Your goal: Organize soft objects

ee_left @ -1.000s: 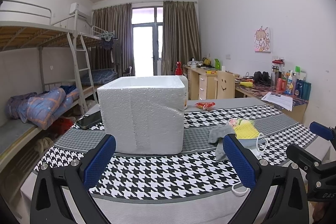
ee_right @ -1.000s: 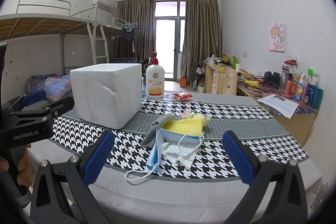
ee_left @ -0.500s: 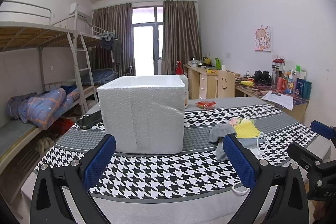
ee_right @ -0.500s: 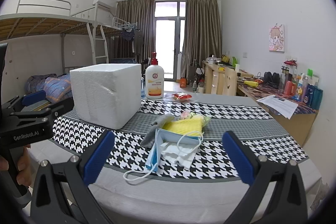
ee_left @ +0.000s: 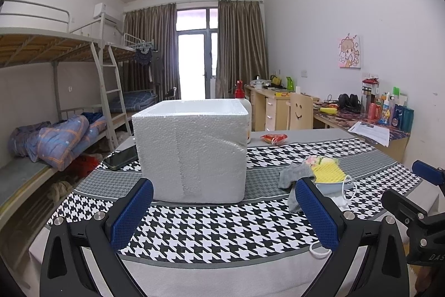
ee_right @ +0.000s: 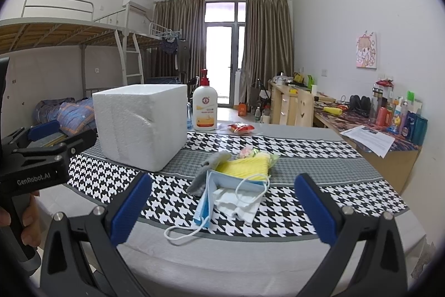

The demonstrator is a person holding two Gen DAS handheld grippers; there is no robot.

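Note:
A pile of soft things lies on the houndstooth table: a blue face mask (ee_right: 211,194) with white ear loops, a white mask (ee_right: 239,199), a yellow knitted cloth (ee_right: 244,167), a grey cloth (ee_right: 211,169) and a small pink-green item (ee_right: 246,152). The same pile shows in the left wrist view, with the yellow cloth (ee_left: 326,171) on top. A white foam box (ee_left: 192,149) stands left of the pile, also seen as the foam box (ee_right: 141,121). My right gripper (ee_right: 222,213) is open just short of the masks. My left gripper (ee_left: 222,216) is open, facing the box.
A pump bottle (ee_right: 205,109) and a red snack packet (ee_right: 241,128) stand behind the box. A phone (ee_left: 122,157) lies at the table's left edge. A bunk bed (ee_left: 55,130) is on the left, a cluttered desk (ee_right: 389,124) on the right.

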